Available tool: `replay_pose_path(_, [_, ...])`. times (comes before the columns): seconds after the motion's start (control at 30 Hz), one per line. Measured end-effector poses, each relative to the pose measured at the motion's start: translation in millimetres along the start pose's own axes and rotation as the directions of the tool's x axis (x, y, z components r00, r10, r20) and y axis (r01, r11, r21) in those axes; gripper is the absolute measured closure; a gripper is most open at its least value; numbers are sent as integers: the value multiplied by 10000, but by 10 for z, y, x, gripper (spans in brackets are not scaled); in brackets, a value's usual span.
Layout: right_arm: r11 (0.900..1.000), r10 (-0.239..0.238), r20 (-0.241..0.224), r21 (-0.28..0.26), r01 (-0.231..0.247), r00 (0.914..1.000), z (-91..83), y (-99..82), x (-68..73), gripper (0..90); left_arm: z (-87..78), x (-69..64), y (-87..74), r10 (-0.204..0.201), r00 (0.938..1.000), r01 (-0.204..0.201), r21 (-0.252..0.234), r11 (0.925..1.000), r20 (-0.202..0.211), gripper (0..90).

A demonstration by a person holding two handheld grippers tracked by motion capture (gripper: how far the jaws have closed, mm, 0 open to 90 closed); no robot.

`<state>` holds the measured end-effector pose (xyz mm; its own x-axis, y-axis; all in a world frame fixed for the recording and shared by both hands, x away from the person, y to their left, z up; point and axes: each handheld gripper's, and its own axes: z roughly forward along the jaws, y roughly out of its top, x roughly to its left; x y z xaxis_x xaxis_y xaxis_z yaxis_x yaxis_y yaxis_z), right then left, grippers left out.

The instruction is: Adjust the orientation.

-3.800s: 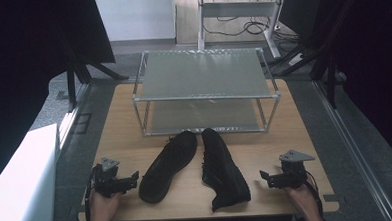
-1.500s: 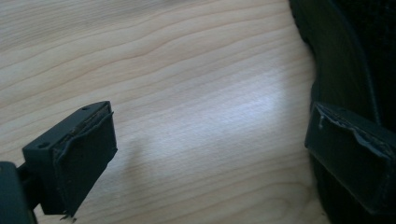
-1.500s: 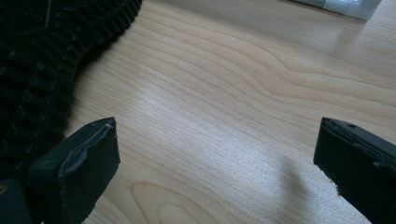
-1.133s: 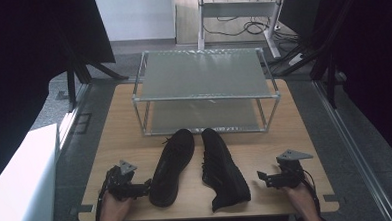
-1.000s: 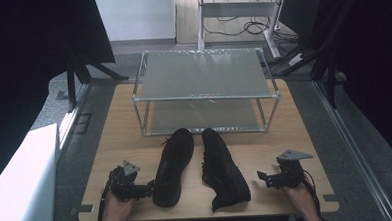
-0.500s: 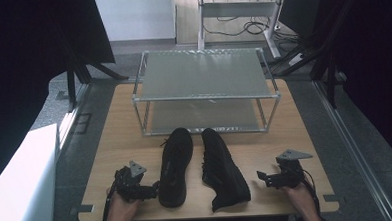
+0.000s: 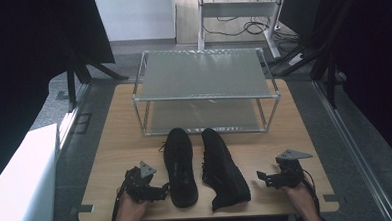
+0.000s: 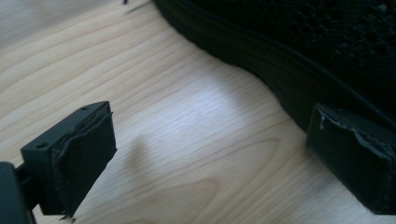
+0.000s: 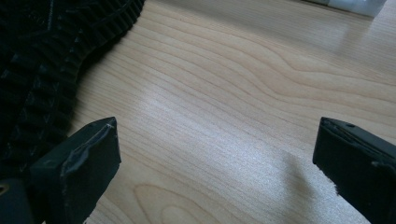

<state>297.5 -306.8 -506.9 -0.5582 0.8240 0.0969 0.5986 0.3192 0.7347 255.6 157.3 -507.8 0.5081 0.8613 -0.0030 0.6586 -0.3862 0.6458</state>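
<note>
**Describer:** Black is the colour of nearly everything near you. Your left gripper [image 7: 162,192] rests low on the wooden table [image 7: 115,144], just beside the outer edge of the left shoe [image 7: 180,167].

**Listener:** Is it gripping that shoe?

**Describer:** No. In the left gripper view its jaws stand wide apart with bare wood between them. One jaw pad sits right against the left shoe's sole edge [image 8: 261,65], though whether it actually touches cannot be told.

**Listener:** And my right hand?

**Describer:** Your right gripper [image 7: 263,178] lies near the front right corner of the table, pointing toward the right shoe [image 7: 223,168], with a gap of wood between them. Its jaws are also spread wide and hold nothing. In the right gripper view the ribbed sole of the right shoe [image 9: 42,60] shows next to one jaw.

**Listener:** How do the shoes lie?

**Describer:** Side by side in the middle of the table, close together, toes pointing away from you. The right one is angled, with its heel swung toward your right gripper.

**Listener:** What is beyond them?

**Describer:** A two-level metal rack [image 7: 202,75] with frosted shelves stands just past the toes, and both shelves are bare. Farther off is grey floor [image 7: 73,96], and a white desk frame [image 7: 239,8] with cables under it.
</note>
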Motion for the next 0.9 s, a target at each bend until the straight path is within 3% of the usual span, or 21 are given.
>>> replay_pose_path(0.07, [10000,-6,-11,8,6,10000,-4,0,-2,10,4,-10,14,100,9999,-100,20,9999,-10,2])
replay_pose_path(0.2, [10000,4,12,-42,-4,10000,-9,-1,-7,10,-13,15,13,-31,10000,32,-35,10000,63,0])
replay_pose_path(0.53, [9986,239,-314,-470,-253,9992,-45,54,17,4,-87,163,-45,-431,9989,422,-399,9983,-204,0])
replay_pose_path(0.77, [9956,-493,-161,-810,479,9987,-108,260,143,1,-106,216,-70,-634,9976,612,-709,9956,-292,0])
replay_pose_path(0.9, [9949,-494,-342,-902,462,9982,-150,392,217,0,-116,223,-66,-717,9970,694,-734,9949,-283,0])
